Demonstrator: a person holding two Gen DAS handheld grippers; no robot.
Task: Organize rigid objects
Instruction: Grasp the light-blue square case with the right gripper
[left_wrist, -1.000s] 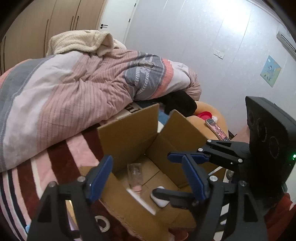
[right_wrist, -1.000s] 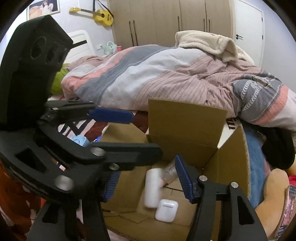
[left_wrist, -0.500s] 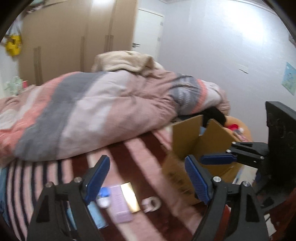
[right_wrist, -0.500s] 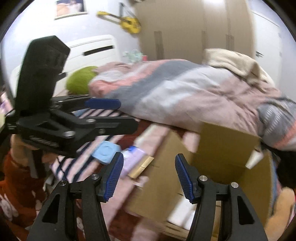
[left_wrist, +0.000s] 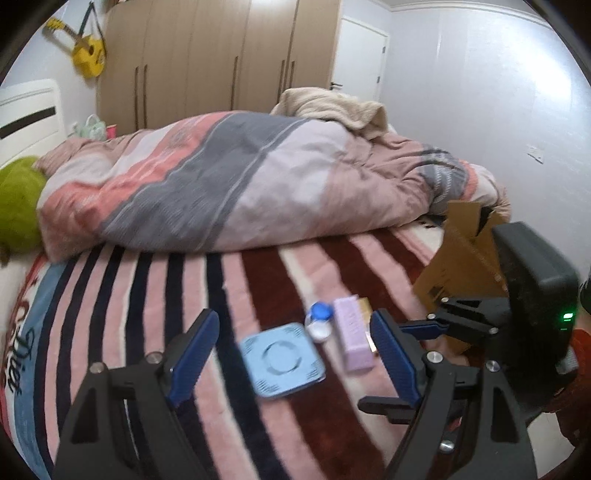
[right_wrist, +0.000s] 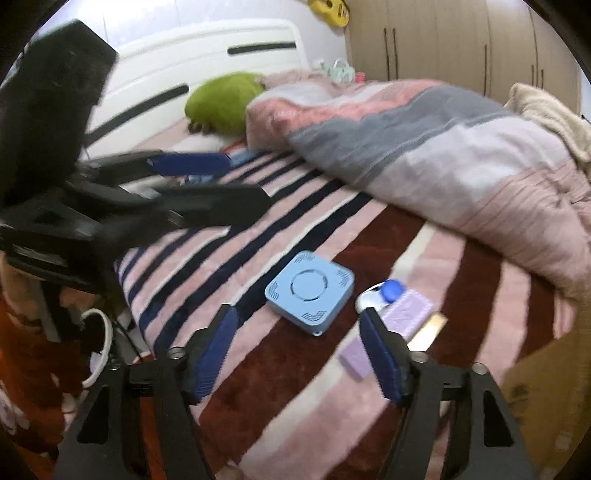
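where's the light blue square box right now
The light blue square box lies flat on the striped blanket, in both wrist views, left of the small blue-capped bottle and the purple box.

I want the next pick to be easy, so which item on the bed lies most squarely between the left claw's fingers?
The blue square box; the small bottle and purple box lie further right.
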